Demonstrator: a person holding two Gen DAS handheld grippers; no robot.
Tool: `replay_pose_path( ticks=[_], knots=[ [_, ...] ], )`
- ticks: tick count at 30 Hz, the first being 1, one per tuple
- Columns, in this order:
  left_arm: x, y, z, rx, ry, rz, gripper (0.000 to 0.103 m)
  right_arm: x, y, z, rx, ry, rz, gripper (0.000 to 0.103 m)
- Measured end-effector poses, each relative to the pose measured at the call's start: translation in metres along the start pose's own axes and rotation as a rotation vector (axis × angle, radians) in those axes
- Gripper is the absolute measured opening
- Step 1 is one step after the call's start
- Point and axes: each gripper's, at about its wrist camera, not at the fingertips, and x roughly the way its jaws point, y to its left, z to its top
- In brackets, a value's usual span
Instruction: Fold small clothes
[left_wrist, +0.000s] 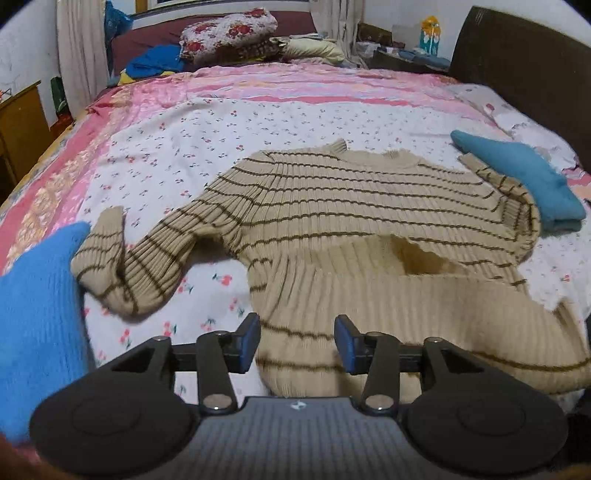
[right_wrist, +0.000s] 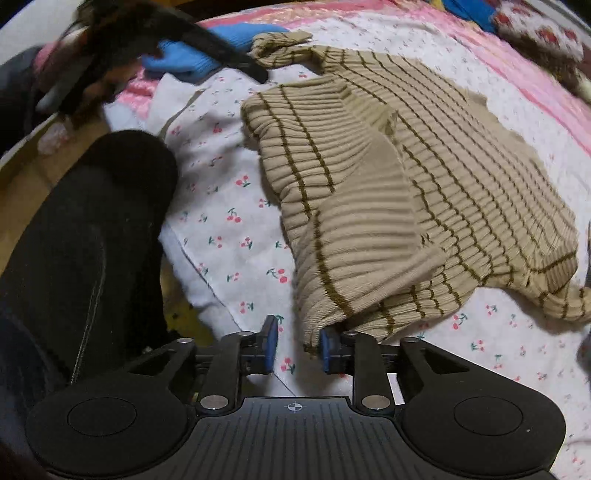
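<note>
1. Our left gripper (left_wrist: 297, 341) and right gripper (right_wrist: 295, 345) both stand released over the hem of the sweater (left_wrist: 351, 221); nothing is pinched.
2. We should smooth the folded-up hem flat before moving on.
3. We count one sweater, lying on the bedspread (left_wrist: 258, 122), and two blue garments (left_wrist: 517, 177).

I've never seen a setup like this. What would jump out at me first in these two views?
The beige ribbed sweater with brown stripes dominates, spread across the cherry-print white bedsheet with its lower part folded up over itself. Next, the black gripper with blue pads at the bottom of each view, jaws apart: the left over the folded hem, the right at the sweater's edge. A folded bright blue knit garment lies by the far sleeve.
</note>
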Motion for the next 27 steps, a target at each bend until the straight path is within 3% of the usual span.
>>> replay_pose_path(
  ticks=[8, 9, 12, 18, 24, 26, 27],
  knots=[
    [0.037, -0.001, 0.016, 0.027, 0.028, 0.004, 0.049, -0.029, -0.017, 0.015, 0.065, -0.087, 0.016, 0.028],
    [0.039, -0.002, 0.017, 0.037, 0.032, 0.001, 0.044, -0.034, -0.020, 0.018, 0.073, -0.108, 0.018, 0.028],
    [0.046, -0.004, 0.016, 0.069, 0.074, -0.009, 0.016, -0.037, -0.031, 0.033, 0.080, -0.166, -0.014, 0.032],
    [0.045, -0.006, 0.000, 0.119, 0.109, -0.019, 0.011, 0.009, -0.068, 0.077, 0.188, -0.222, -0.039, 0.039],
    [0.025, 0.010, -0.009, 0.056, 0.104, -0.062, 0.010, 0.071, -0.081, 0.108, 0.227, -0.191, 0.006, 0.043],
    [0.019, 0.015, -0.014, 0.046, 0.104, -0.057, 0.010, 0.085, -0.074, 0.110, 0.223, -0.169, 0.036, 0.037],
    [0.015, 0.018, -0.017, 0.039, 0.102, -0.055, 0.010, 0.088, -0.069, 0.111, 0.214, -0.160, 0.048, 0.022]
  ],
)
